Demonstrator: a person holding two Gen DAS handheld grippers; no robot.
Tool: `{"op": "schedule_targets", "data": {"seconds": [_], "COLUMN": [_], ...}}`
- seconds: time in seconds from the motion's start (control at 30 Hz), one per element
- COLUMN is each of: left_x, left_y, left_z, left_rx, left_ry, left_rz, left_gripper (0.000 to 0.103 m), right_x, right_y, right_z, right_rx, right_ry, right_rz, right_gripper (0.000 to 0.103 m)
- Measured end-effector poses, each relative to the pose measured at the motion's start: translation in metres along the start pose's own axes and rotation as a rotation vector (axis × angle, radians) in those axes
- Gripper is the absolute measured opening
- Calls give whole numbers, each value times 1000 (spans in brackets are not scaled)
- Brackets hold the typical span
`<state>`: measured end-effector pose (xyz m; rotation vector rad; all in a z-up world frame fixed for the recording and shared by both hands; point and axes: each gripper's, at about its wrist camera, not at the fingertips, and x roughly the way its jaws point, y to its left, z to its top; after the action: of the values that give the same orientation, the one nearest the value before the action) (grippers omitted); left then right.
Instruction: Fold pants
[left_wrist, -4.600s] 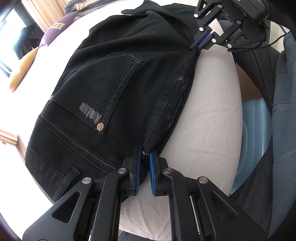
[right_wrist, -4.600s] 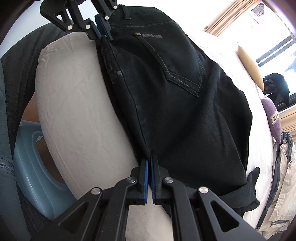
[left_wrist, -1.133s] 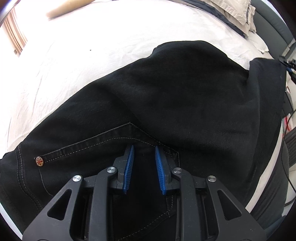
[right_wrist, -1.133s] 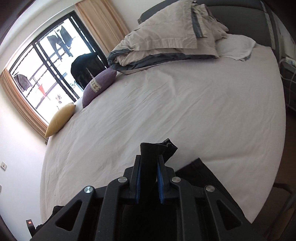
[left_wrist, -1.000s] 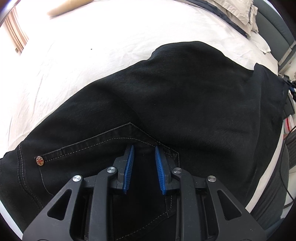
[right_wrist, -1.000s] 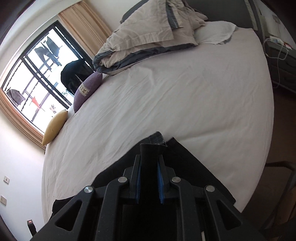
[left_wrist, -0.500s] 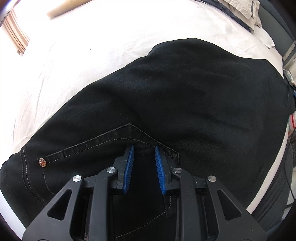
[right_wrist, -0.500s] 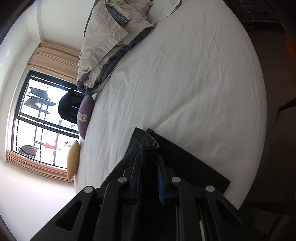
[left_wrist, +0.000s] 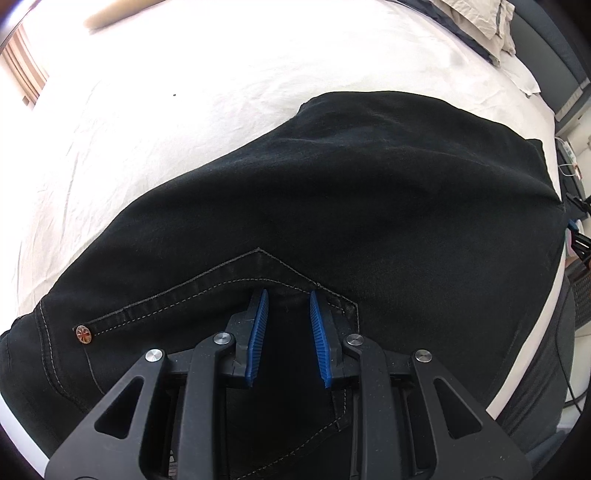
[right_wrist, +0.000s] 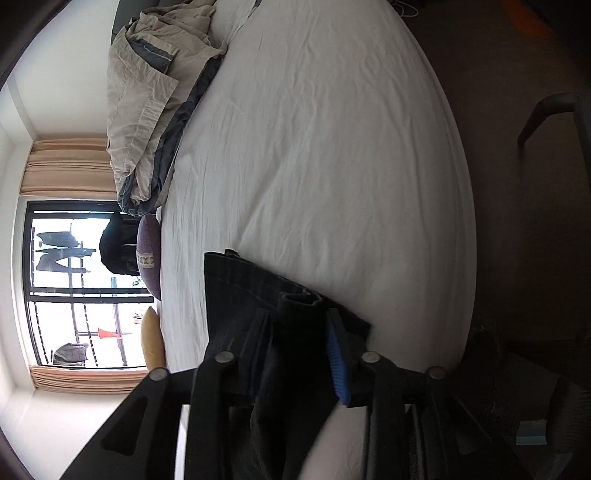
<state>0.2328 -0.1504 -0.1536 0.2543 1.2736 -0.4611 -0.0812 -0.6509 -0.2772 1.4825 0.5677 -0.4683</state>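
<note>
Since a second ago: right gripper (right_wrist: 297, 314) rolled far over onto its side and dropped closer to the bed sheet (right_wrist: 332, 147). Jaws opening now, no longer clamped. Hem end of the black pants (right_wrist: 236, 280) between the fingers, with a rolled cuff poking out just past the tips. More of the dark cloth lying flat on the sheet ahead of and beside the fingers. Heaped bedding (right_wrist: 147, 92), a purple cushion (right_wrist: 149, 254) and a yellow cushion (right_wrist: 152, 343) far ahead by the window (right_wrist: 74, 288).

Left gripper (left_wrist: 287, 293): aimed steeply down, jaws at a narrow gap, nothing seen pinched. Directly under the tips, the back pocket (left_wrist: 221, 295); cannot tell whether touching it. Pocket rivet (left_wrist: 83, 333) off to the left of the left finger. Beyond the tips, the rest of the pants spread broad and smooth over the sheet, edge to the right now laid down flat.
</note>
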Motion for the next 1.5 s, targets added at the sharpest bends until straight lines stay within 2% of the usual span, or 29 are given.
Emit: {"op": "schedule_targets", "data": {"seconds": [0.03,0.07,0.2,0.33,0.43,0.5,0.53,0.57,0.77,0.93,1.03,1.07,1.13,1.33,1.5], "left_x": [1,1,-4,-6,-7,-9,-10,-5,-2,-4,-4,-4,-4,-3,-4], "left_y": [0,0,13,14,14,13,12,10,12,16,18,18,20,26,32], "left_z": [-1,-1,-13,-16,-19,-19,-18,-19,-24,-25,-26,-26,-26,-24,-24], "left_rx": [-2,-5,-7,-4,-6,-9,-9,-10,-18,-17,-21,-20,-21,-10,-10], "left_ry": [-4,-9,-22,-20,-25,-28,-29,-30,-39,-42,-44,-44,-44,-34,-41], "left_rz": [-1,-2,-7,-3,-1,0,2,3,-5,-9,-14,-16,-23,-46,-54], "left_gripper": [22,22,22,22,22,22,22,22,22,22,23,23,23,23,23], "right_x": [-4,-8,-6,18,38,43,44,46,42,25,29,32,33,23,-14], "right_y": [1,3,13,28,37,46,49,49,53,69,44,30,16,15,21], "right_z": [0,-1,-20,-52,-70,-75,-77,-77,-77,-78,-73,-69,-66,-61,-55], "right_rx": [8,5,-19,-83,-97,-147,-162,-164,-184,-267,-193,-149,-87,-44,-99], "right_ry": [4,2,77,185,215,203,201,207,186,158,172,174,192,209,153], "right_rz": [14,9,55,11,2,-25,-45,-60,-124,-92,-110,-118,-81,-85,-161], "right_gripper": [59,61,61,61,60,44,30,25,11,9,8,3,4,8,21]}}
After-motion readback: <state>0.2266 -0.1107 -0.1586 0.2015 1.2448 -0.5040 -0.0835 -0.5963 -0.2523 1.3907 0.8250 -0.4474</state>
